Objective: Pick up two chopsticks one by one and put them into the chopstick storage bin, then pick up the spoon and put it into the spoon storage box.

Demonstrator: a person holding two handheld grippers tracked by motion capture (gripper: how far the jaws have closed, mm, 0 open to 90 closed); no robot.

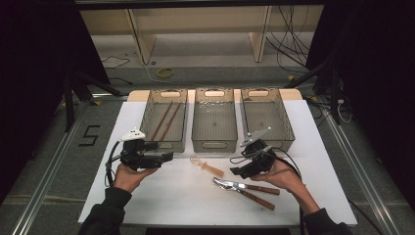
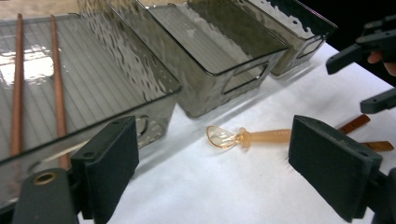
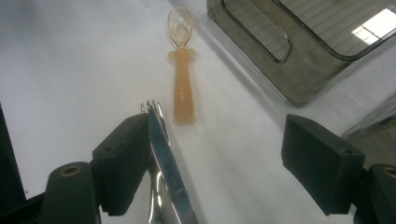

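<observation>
Table: I see a white sheet over a wooden top.
Far floor: I see a yellow tape roll and loose black cables.
Left floor: I see a black "5" mark beside a metal rail.
Background: I see wooden shelf uprights and dark curtains at both sides.

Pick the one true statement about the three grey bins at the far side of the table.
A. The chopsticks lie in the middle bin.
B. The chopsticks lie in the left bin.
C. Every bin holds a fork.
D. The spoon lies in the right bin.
B: the high view shows the two brown chopsticks lying inside the left bin, while the spoon lies on the white table in front of the bins.
</observation>
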